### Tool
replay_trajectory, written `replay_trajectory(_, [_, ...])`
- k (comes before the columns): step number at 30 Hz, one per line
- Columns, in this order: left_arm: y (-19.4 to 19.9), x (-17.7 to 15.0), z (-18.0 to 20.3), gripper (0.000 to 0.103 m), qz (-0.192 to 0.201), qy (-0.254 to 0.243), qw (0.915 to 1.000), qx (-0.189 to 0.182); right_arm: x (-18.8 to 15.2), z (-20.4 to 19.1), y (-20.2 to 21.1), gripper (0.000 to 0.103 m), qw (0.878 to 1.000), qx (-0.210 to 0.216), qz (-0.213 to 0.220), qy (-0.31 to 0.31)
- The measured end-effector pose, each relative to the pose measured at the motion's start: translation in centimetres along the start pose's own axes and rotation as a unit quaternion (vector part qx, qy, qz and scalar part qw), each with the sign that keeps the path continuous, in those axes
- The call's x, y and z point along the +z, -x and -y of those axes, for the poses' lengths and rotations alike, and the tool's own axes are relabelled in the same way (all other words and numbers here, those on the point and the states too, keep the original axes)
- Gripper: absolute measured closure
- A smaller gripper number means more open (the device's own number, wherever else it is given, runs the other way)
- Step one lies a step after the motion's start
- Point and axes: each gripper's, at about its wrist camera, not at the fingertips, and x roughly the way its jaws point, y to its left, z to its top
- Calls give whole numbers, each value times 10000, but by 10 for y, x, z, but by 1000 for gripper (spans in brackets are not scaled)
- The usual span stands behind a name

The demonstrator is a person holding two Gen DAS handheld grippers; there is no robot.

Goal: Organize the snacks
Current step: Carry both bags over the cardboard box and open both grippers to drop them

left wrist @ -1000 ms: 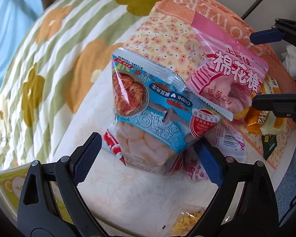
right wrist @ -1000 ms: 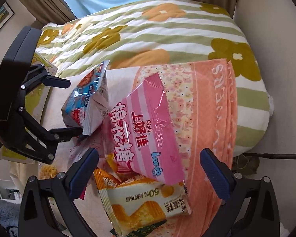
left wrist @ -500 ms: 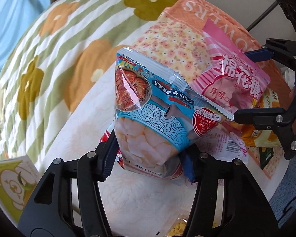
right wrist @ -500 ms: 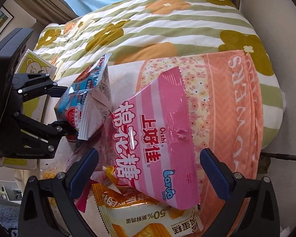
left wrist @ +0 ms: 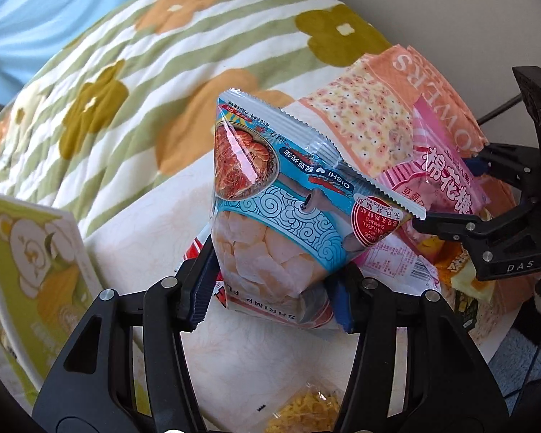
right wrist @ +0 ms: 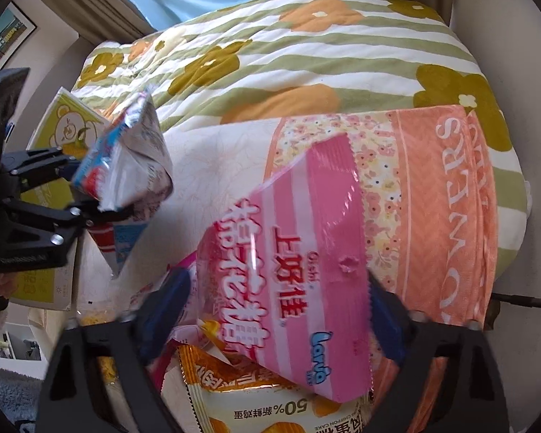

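Blue shrimp-chip bag [left wrist: 281,216] is pinched at its lower end between both pads of the left claw [left wrist: 274,288], held up off the surface, top seal tilted up and to the right. In the right wrist view the same bag [right wrist: 126,166] hangs at the left, clear of the pile.

Pink marshmallow bag [right wrist: 299,274] sits between the blue fingers of the right claw [right wrist: 274,317]. Both pads look to be touching its sides, but the frame is motion-blurred, so can't tell if it's actually clamped or just bracketed. Bag leans with its sealed end up over the pile. In the left view it sits behind and right of the shrimp bag [left wrist: 447,180], with the right claw frame at the far right edge.

Under the pink bag: an orange-and-white chiffon cake pack [right wrist: 270,407], partly covered by it. A flat pink-white packet [left wrist: 396,263] with a barcode lies under the shrimp bag. A clear pack of yellow snack [left wrist: 306,411] is at the bottom of the left view.

All of it rests on a peach floral towel [right wrist: 447,216] and cream cloth [left wrist: 155,234], laid over a green-striped quilt [right wrist: 306,61] with orange flowers. A green box with a bear print [left wrist: 29,263] stands to the left, just beside the left claw.
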Motion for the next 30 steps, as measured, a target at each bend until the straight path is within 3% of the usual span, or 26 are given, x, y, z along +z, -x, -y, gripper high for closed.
replay_trajectory(2, [5,-5,0,52,35,99,9999,19,-2,0,0,40,9999,101,-1,-2])
replay_trajectory(5, [14,-10,0,52,137,277,9995,38,-4,-3,3,44,9999,66,55,95])
replay_trajectory(16, [80,-33,1,52,802,902,9924,222,-5,-14,56,45,9965,160,771,279])
replay_trajectory(23, [148,-67,-24,52,1272,1857,9723,629,3,-50,92,45,9917,384,983,736])
replay_trajectory(30, [193,-102,-75,52,1493,2379,9542,1026,21,-106,103,45,9846,759,1102,1127])
